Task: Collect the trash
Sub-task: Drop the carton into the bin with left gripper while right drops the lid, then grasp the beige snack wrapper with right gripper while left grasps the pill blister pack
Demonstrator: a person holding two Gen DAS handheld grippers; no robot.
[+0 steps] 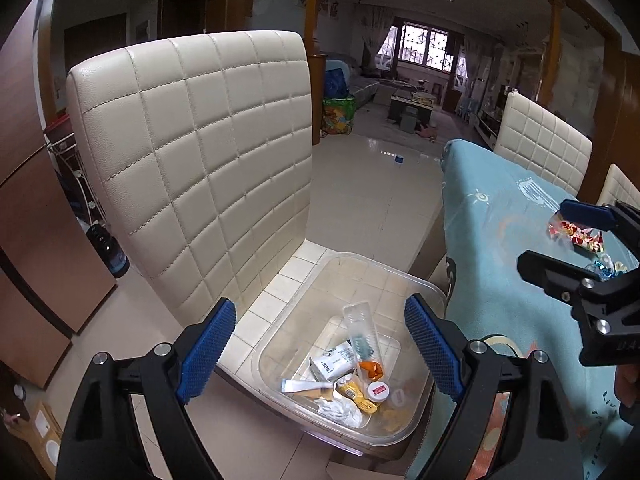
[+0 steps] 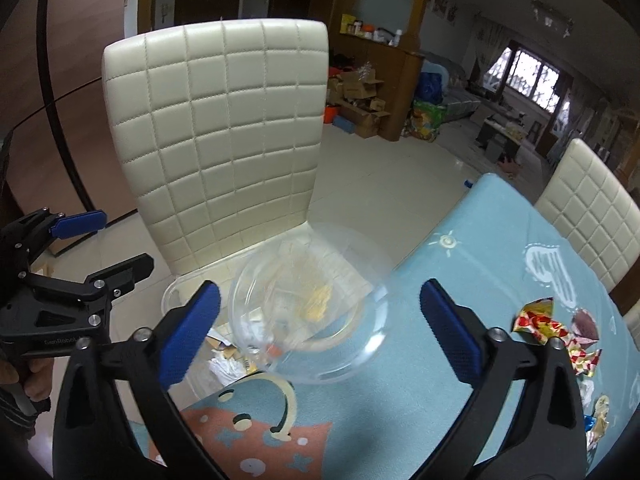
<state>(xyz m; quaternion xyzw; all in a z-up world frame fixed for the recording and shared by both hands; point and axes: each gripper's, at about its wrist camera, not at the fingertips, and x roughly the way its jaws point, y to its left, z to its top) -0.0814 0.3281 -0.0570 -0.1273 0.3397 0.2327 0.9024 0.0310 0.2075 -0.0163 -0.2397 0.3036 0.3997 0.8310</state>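
On the seat of a cream chair point(image 1: 192, 152) stands a clear plastic bin point(image 1: 360, 258). It holds trash: a clear tube point(image 1: 362, 332), a white packet point(image 1: 332, 362), crumpled tissue point(image 1: 340, 408) and small round lids. My left gripper point(image 1: 320, 312) hangs open and empty above the bin. My right gripper point(image 2: 320, 292) is open too. A clear round bowl point(image 2: 308, 312), blurred, lies between its fingers at the table's edge, over the bin point(image 2: 176, 292); the pads do not press on it. Candy wrappers point(image 2: 548, 324) lie on the table to the right.
The table point(image 2: 460, 280) has a light blue patterned cloth and more cream chairs point(image 2: 592, 208) behind it. Pale floor tiles stretch beyond the chair toward a living room. Cardboard boxes point(image 2: 360, 96) are piled by a wooden cabinet. A hand grips the left gripper's handle point(image 2: 36, 376).
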